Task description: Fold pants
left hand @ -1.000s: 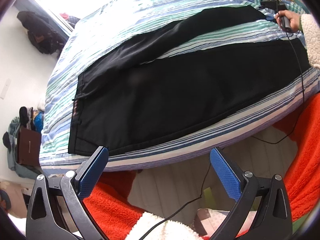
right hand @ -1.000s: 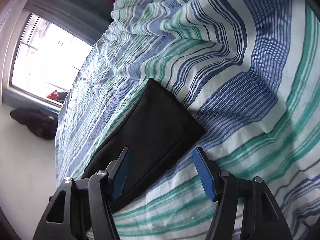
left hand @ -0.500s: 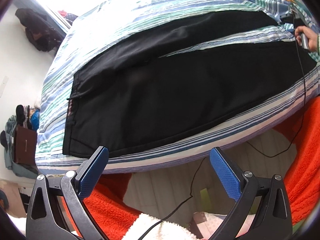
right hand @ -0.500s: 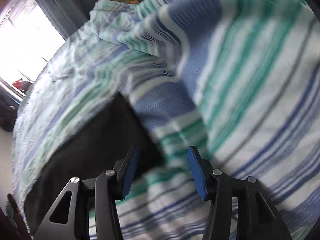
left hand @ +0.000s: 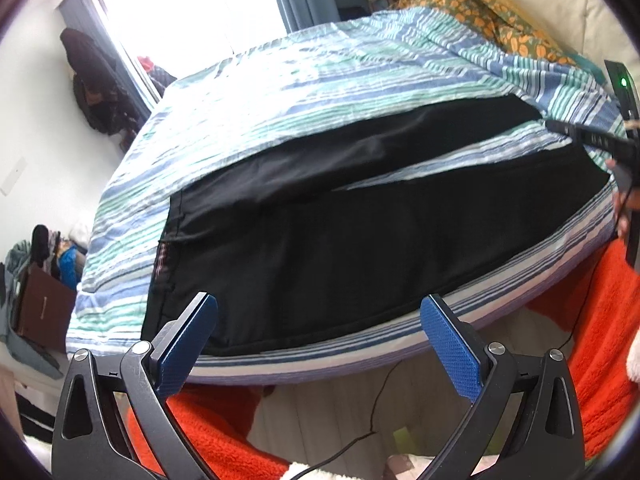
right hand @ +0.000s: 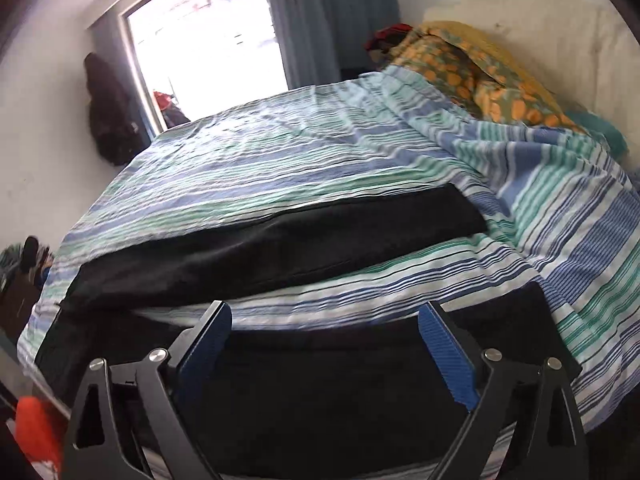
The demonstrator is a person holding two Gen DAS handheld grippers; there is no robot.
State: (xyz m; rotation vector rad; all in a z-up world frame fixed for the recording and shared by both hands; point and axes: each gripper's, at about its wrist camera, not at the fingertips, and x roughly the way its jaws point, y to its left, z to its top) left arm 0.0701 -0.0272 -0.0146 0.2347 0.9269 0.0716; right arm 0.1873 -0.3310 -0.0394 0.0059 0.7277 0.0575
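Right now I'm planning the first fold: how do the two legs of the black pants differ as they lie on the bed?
The near leg lies broad and flat along the bed's edge; the far leg looks narrower and angles away from it, leaving a wedge of striped sheet between them. The near leg's surface looks smooth, while the far leg shows creases. Both are black, spread unfolded, and meet at the waistband.

Black pants [left hand: 360, 240] lie spread flat on a bed with a striped blue, green and white sheet [left hand: 280, 92], legs parted in a narrow V. The left gripper [left hand: 318, 344] hovers off the bed's near edge, its blue-padded jaws wide apart and empty. At the pants' far right end, a hand [left hand: 624, 204] holds the right gripper [left hand: 580, 136].
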